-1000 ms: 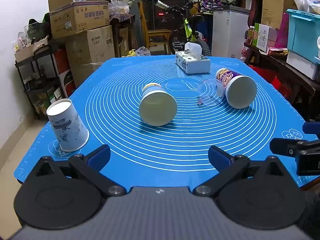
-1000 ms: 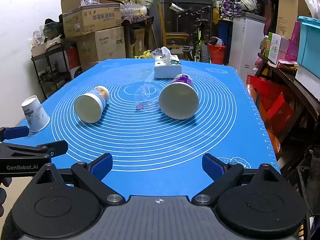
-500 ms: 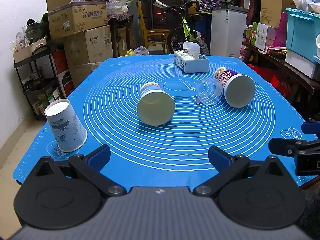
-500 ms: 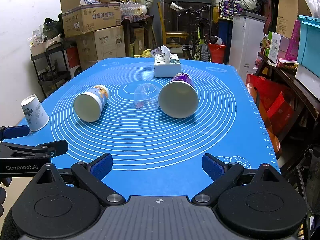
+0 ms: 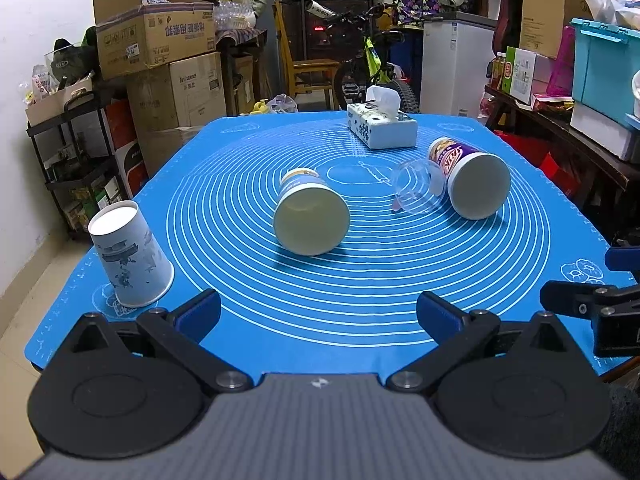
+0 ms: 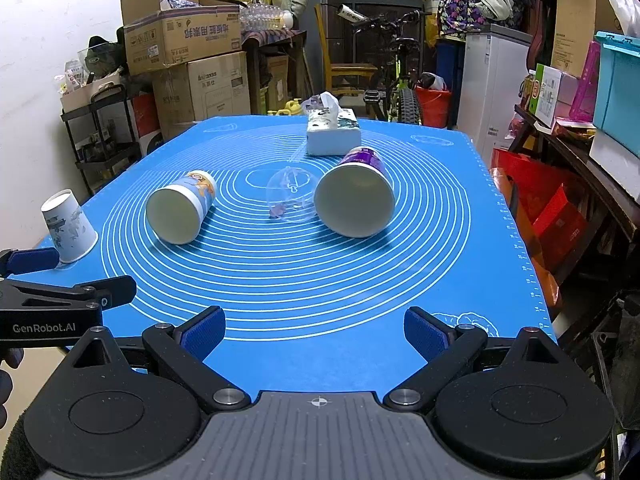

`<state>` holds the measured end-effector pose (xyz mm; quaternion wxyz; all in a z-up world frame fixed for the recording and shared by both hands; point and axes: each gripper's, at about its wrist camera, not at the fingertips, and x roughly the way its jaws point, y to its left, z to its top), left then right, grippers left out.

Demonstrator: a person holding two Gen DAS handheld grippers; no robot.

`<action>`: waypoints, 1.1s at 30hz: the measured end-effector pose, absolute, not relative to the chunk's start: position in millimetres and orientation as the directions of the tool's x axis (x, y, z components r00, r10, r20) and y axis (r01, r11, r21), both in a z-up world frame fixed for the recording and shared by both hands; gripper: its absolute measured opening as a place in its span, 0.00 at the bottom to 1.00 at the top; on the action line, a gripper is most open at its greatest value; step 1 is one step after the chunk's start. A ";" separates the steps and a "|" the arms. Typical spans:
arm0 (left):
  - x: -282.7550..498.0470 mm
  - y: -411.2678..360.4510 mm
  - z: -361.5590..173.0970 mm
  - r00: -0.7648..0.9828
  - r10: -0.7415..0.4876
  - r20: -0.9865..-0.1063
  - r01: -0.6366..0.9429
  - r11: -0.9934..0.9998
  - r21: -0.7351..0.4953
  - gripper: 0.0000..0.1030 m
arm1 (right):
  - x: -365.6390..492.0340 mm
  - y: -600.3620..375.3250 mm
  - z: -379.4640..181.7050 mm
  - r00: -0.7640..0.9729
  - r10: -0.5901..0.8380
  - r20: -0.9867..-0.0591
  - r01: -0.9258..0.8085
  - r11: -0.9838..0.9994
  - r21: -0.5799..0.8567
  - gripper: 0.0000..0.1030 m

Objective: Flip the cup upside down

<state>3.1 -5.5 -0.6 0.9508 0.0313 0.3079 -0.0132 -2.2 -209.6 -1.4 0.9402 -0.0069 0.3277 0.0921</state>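
A white paper cup with grey print [image 5: 130, 258] stands upside down at the mat's near left corner; it also shows in the right wrist view [image 6: 69, 226]. A yellow-and-blue cup [image 5: 310, 212] [image 6: 182, 210] lies on its side mid-mat. A purple cup [image 5: 472, 180] [image 6: 356, 200] lies on its side to the right, with a clear plastic cup [image 5: 418, 192] [image 6: 290, 196] beside it. My left gripper [image 5: 318, 314] is open and empty over the near edge. My right gripper [image 6: 314, 330] is open and empty too.
A tissue box [image 5: 382, 128] [image 6: 332, 136] stands at the far side of the blue mat [image 5: 320, 288]. Cardboard boxes [image 5: 160, 40] and a shelf stand left of the table. A bicycle, fridge and bins stand behind and right.
Both grippers stay open; the left view has drifted very slightly. No object has moved.
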 end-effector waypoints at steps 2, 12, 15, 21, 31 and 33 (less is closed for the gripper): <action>3.4 -7.3 0.0 0.811 -0.005 -0.585 0.046 0.997 0.055 1.00 | -1.6 -209.0 -0.6 0.768 0.169 -0.618 -0.177 0.983 0.049 0.93; 3.5 -8.2 -1.3 0.811 -0.007 -0.586 0.052 0.997 0.059 1.00 | -0.1 -211.8 -0.4 0.767 0.168 -0.619 -0.179 0.983 0.046 0.93; 3.8 -8.5 -1.1 0.811 -0.008 -0.585 0.052 0.997 0.059 1.00 | -0.1 -211.2 -0.5 0.767 0.167 -0.620 -0.177 0.983 0.045 0.93; 3.2 -8.0 -0.8 0.811 -0.005 -0.584 0.052 0.997 0.063 1.00 | -0.8 -211.7 1.0 0.767 0.167 -0.619 -0.178 0.983 0.045 0.93; 3.1 -7.6 -1.3 0.808 -0.009 -0.589 0.055 0.997 0.061 1.00 | -0.8 -210.1 -0.3 0.765 0.166 -0.622 -0.177 0.983 0.044 0.93; 3.1 -7.5 -1.4 0.809 -0.006 -0.587 0.054 0.996 0.065 1.00 | -0.8 -210.0 -0.3 0.766 0.166 -0.621 -0.178 0.983 0.044 0.93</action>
